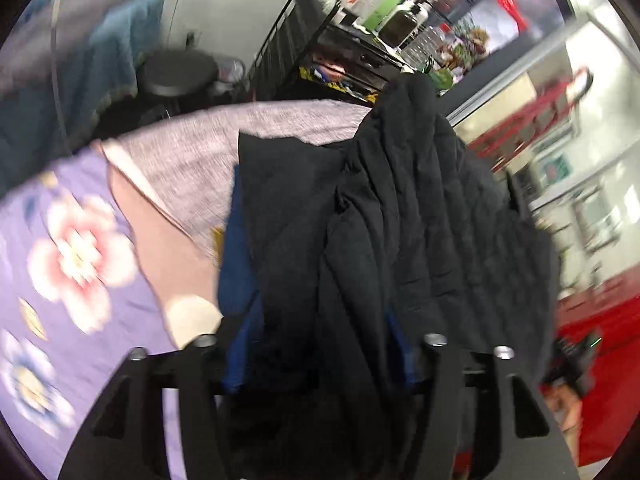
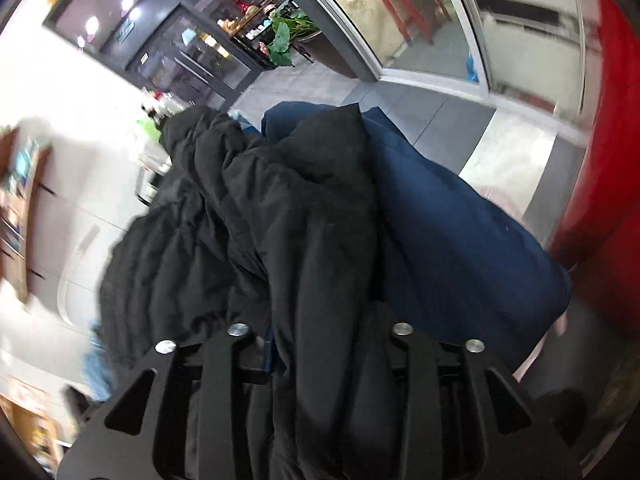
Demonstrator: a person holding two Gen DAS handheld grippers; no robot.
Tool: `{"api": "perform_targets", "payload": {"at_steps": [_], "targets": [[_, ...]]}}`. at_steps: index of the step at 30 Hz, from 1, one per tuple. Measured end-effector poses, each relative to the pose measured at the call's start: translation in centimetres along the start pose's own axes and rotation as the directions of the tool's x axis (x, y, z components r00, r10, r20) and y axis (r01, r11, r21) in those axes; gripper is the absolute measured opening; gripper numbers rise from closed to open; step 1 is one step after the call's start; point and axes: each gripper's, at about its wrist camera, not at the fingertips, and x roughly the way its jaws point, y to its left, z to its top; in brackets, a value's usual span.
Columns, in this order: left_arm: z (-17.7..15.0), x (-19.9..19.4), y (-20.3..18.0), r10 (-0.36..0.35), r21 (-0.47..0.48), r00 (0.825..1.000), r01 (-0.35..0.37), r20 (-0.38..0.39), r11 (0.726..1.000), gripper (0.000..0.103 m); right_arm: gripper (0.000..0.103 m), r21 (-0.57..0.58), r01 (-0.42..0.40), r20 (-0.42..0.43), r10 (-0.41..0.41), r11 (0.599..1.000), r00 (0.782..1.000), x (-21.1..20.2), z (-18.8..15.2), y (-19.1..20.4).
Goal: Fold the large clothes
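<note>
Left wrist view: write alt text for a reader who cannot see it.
A black quilted garment with blue lining fills the frame, bunched between the left gripper fingers. Behind lie a grey garment and a purple floral sheet, blurred.

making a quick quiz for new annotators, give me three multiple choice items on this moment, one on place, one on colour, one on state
1. In the left wrist view, what lies left of the black jacket?
A. a floral purple sheet
B. a wooden chair
C. a green rug

2. What colour is the jacket's lining?
A. yellow
B. dark blue
C. white

3. What is the right hand-held gripper doing?
A. hanging open over bare floor
B. resting on a shelf
C. closed on jacket fabric

Key: 1 A, the floral purple sheet fills the left side. 2 B, blue fabric shows beside the black shell. 3 C, black cloth bunches between its fingers; the left hand-held gripper grips likewise.
</note>
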Motion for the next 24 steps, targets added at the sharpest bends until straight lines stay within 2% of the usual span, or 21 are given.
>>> {"api": "perform_targets", "payload": {"at_steps": [4, 5, 6, 8, 9, 13, 16, 18, 19, 20, 21, 24], "targets": [[-0.6, 0.1, 0.9, -0.012, -0.058, 1.000, 0.012, -0.010, 0.998, 0.081, 0.042, 0.050, 0.010, -0.016, -0.009, 0.999, 1.000, 1.2, 1.0, -0.9], [-0.9, 0.0, 1.5, -0.015, -0.066, 1.000, 0.014, -0.012, 0.998, 0.083, 0.043, 0.065, 0.003, -0.020, -0.001, 0.998, 1.000, 1.2, 0.7, -1.5], [-1.0, -0.2, 1.5, -0.018, -0.072, 1.000, 0.017, -0.015, 0.997, 0.086, 0.045, 0.074, -0.002, -0.021, 0.003, 0.997, 1.000, 0.7, -0.8, -0.4], [-1.2, -1.4, 1.6, -0.042, -0.097, 0.999, 0.041, -0.013, 0.994, 0.086, 0.050, 0.096, -0.008, -0.021, 0.010, 0.995, 1.000, 0.8, -1.1, -0.5], [-1.4, -1.9, 1.8, -0.051, -0.117, 0.999, 0.050, -0.008, 0.992, 0.086, 0.062, 0.108, 0.009, -0.020, -0.006, 0.994, 1.000, 0.6, -1.4, -0.8], [-1.5, -4.7, 2.6, -0.066, -0.181, 0.998, 0.067, 0.010, 0.981, 0.085, 0.067, 0.183, 0.006, 0.008, -0.008, 0.983, 1.000, -0.9, -1.9, -1.1], [-1.6, -9.3, 3.6, -0.012, -0.194, 0.998, 0.025, 0.068, 0.981, 0.089, 0.072, 0.170, 0.059, 0.037, -0.067, 0.984, 0.997, -2.9, -2.3, 0.0], [-2.4, -12.4, 4.3, 0.039, -0.186, 0.993, -0.017, 0.111, 0.982, 0.097, 0.072, 0.167, 0.083, 0.079, -0.097, 0.983, 0.992, -5.1, -2.7, 1.0], [-2.8, -13.5, 4.4, 0.066, -0.180, 0.990, -0.043, 0.123, 0.983, 0.097, 0.072, 0.157, 0.103, 0.107, -0.121, 0.982, 0.987, -6.5, -2.9, 1.6], [-3.8, -15.1, 4.7, 0.124, -0.168, 0.984, -0.102, 0.129, 0.980, 0.097, 0.072, 0.126, 0.153, 0.143, -0.171, 0.980, 0.975, -8.1, -3.2, 2.8], [-4.3, -15.9, 4.7, 0.150, -0.160, 0.981, -0.130, 0.124, 0.978, 0.097, 0.074, 0.095, 0.191, 0.168, -0.205, 0.977, 0.964, -9.2, -3.5, 3.6], [-7.1, -18.0, 4.0, 0.201, -0.109, 0.974, -0.190, 0.100, 0.976, 0.097, 0.090, -0.067, 0.276, 0.275, -0.248, 0.959, 0.929, -12.6, -5.7, 7.7]]}}
